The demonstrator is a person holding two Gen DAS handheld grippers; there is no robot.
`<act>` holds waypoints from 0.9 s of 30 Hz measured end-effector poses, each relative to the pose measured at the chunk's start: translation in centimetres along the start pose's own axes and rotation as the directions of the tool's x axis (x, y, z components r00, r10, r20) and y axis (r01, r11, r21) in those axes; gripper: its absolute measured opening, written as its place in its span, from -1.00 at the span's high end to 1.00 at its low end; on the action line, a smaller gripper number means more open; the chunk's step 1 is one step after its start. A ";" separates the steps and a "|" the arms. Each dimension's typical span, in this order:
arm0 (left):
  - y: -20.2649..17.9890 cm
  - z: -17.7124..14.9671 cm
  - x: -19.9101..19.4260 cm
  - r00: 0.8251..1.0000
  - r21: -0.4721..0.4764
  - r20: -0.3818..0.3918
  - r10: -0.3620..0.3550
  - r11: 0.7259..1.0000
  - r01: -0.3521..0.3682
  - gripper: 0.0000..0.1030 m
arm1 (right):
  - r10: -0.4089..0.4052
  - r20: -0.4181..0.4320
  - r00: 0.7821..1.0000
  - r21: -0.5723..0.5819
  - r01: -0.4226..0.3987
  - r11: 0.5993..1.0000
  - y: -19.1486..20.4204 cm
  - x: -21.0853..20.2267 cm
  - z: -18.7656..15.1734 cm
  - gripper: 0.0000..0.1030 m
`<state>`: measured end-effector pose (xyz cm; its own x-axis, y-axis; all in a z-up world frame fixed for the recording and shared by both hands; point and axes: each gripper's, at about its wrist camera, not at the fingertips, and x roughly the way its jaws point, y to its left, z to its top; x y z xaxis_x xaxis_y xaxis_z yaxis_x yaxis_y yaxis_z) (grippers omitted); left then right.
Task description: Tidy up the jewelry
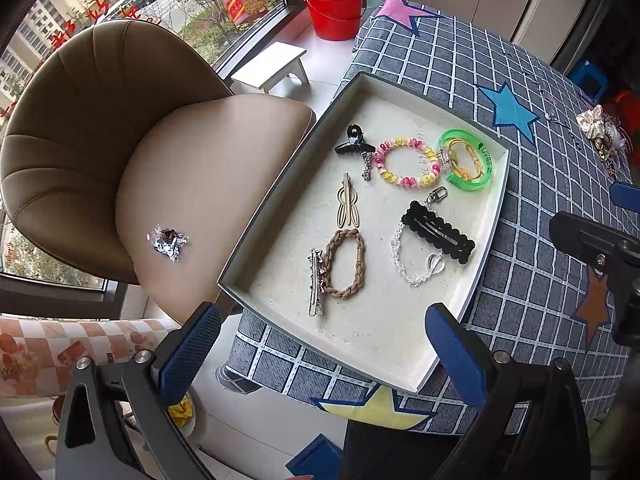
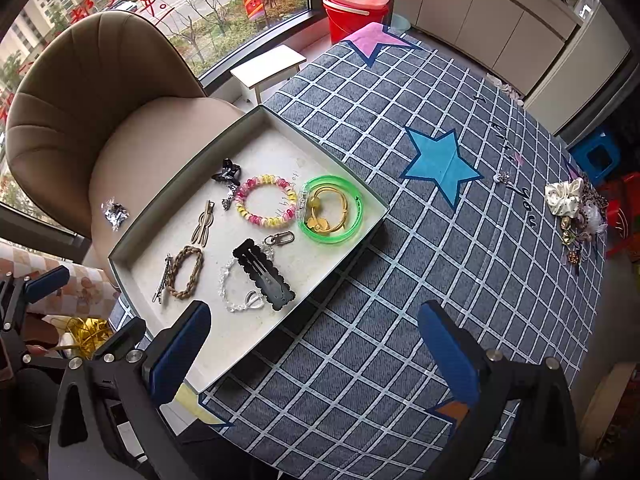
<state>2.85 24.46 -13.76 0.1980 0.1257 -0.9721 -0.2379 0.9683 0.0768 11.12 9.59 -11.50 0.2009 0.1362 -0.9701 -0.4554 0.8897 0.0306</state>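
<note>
Right wrist view: checked table [image 2: 400,240], tray [image 2: 224,344] at its left edge holding sorted pieces; unsorted jewelry pile [image 2: 576,216] at far right edge. Both grippers, right gripper [image 2: 312,344] and left gripper [image 1: 320,344], wide, empty. Between picks; next likely reach to pile.

The left wrist camera looks steeply down from close above the near end of the tray [image 1: 362,80], facing the window and the tan chair [image 1: 100,120]. The right wrist camera sits further right over the checked tablecloth [image 2: 400,280], angled the same way. Both views share tray, chair and red bucket [image 2: 344,20].
</note>
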 end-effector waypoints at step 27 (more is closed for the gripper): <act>0.1 -0.3 0.0 1.000 -0.002 -0.001 0.001 1.000 -0.001 -1.00 | 0.000 0.002 1.000 -0.002 0.000 1.000 0.1 0.0 -0.1 -0.99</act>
<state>2.57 24.48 -13.80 0.1967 0.1269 -0.9722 -0.2397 0.9677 0.0778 10.95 9.65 -11.51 0.2024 0.1368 -0.9697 -0.4569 0.8890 0.0300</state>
